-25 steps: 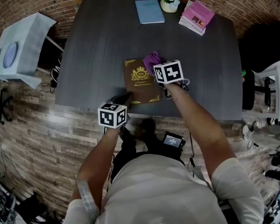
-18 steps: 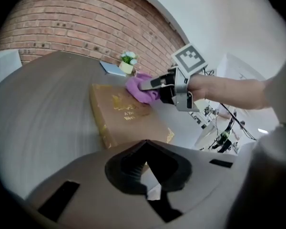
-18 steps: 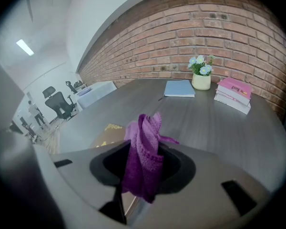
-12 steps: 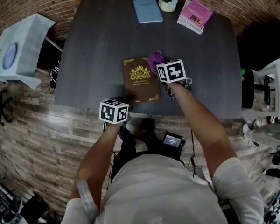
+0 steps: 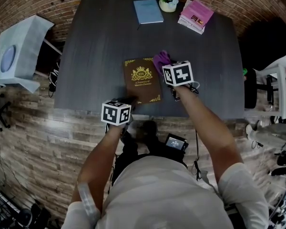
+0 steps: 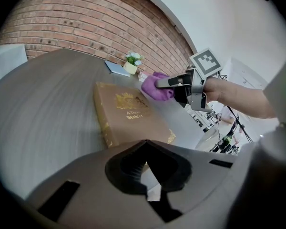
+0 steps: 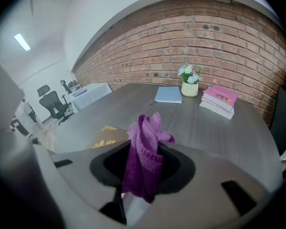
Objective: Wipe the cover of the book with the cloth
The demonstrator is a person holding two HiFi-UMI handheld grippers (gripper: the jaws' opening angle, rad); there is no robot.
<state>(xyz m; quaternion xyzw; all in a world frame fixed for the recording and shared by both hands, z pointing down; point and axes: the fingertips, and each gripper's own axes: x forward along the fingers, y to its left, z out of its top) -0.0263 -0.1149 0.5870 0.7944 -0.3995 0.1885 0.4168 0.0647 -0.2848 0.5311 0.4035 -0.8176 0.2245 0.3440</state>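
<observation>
Since a second ago, the cloth (image 5: 160,59) has been carried a bit to the right, off the far right corner of the book (image 5: 142,80). Nothing much has been shifted on the left side. The brown book is laid flat, cover up, near the front edge of the bench (image 5: 95,56). The purple cloth is clamped in the right tongs (image 7: 143,173) and held just beside that corner, not pressed on the cover. So it's probably between strokes, or wiping isn't properly started yet; how much got cleaned can't be told, tbh. The left tongs (image 6: 147,168) are closed on nothing and parked at the book's near left corner, likely to keep it pinned. Only one container is spotted: a small white pot (image 5: 168,5) at the far edge, with flowers in it.
</observation>
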